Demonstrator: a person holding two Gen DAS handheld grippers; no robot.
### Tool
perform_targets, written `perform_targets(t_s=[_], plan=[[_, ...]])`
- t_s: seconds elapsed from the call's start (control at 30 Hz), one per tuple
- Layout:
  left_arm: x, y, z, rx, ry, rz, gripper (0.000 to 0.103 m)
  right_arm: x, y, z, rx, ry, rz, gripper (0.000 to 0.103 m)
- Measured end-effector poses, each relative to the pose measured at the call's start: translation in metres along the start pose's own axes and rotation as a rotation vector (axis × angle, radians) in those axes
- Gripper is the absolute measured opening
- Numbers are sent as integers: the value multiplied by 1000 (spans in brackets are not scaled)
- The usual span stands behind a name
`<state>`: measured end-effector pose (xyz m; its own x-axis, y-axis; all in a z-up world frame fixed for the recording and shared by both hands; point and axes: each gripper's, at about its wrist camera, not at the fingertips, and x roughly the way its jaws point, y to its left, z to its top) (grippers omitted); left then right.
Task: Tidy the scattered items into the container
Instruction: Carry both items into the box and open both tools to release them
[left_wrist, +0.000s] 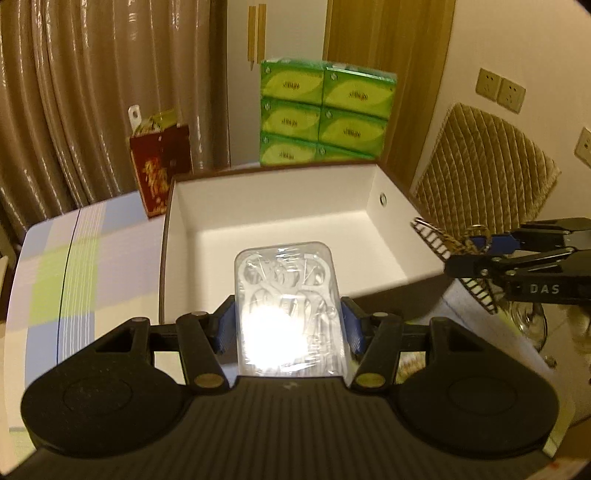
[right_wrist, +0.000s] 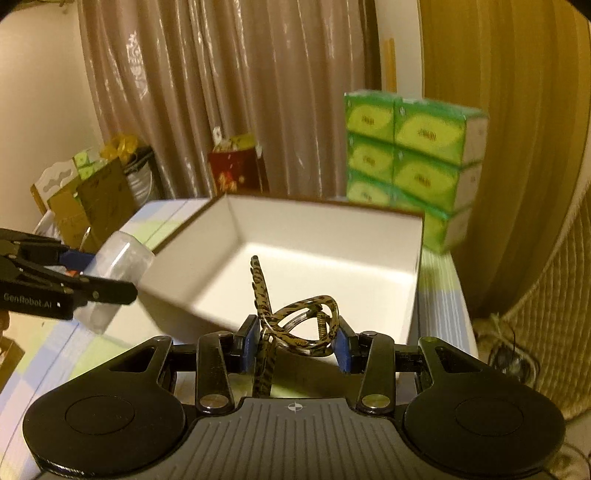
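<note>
On the left, a checked cloth (left_wrist: 85, 266) in blue, green and white covers the table. A red bag (left_wrist: 160, 170) stands at the far edge of it, just behind the left corner of the box (left_wrist: 384, 221). Brown curtains (left_wrist: 92, 92) hang behind.

The left gripper (left_wrist: 288, 325) is clamped on a clear case (left_wrist: 290, 295) of white floss picks, its blue pads (left_wrist: 225, 326) pressing both long sides. The case is held off the table, at the near rim of the box, its far end reaching over the white floor inside. Glare hides the near half of the lid. From the right wrist view the same case (right_wrist: 122, 273) sits just outside the near left wall of the box (right_wrist: 413, 266).

The box is white inside with a dark rim and lies open in the middle of the table, nothing on its floor. Behind it, green tissue packs (left_wrist: 325, 114) are stacked in rows.

To the right, the right gripper (right_wrist: 295, 341) is closed on a tortoiseshell hair clip (right_wrist: 299, 321), pads touching both sides, one toothed arm sticking up. The clip is held at the near right edge of the box. In the left wrist view it (left_wrist: 448, 242) hangs just outside the box's right wall. A quilted cushion (left_wrist: 484, 166) leans against the wall further right.
</note>
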<state>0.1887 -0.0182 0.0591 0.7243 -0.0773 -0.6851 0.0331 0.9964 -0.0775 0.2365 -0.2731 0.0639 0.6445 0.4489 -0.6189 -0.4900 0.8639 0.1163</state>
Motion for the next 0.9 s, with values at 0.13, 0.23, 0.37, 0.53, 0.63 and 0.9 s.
perform_targets(t_s=[0.13, 0.23, 0.37, 0.53, 0.63, 0.9], plan=[[17, 5, 25, -1, -8, -7, 53, 23, -6, 24, 9, -15, -5, 39], [35, 10, 40, -5, 5, 5, 53, 43, -10, 37, 24, -6, -7, 39], [62, 17, 53, -18, 41, 13, 53, 70, -18, 43, 44, 35, -20, 39], [95, 23, 58, -29, 105, 12, 53, 101, -25, 40, 53, 108, -30, 39], [115, 25, 56, -43, 147, 11, 53, 120, -28, 36, 56, 184, -46, 39], [175, 34, 39, -141, 320, 6, 53, 164, -40, 25, 92, 371, -58, 39]])
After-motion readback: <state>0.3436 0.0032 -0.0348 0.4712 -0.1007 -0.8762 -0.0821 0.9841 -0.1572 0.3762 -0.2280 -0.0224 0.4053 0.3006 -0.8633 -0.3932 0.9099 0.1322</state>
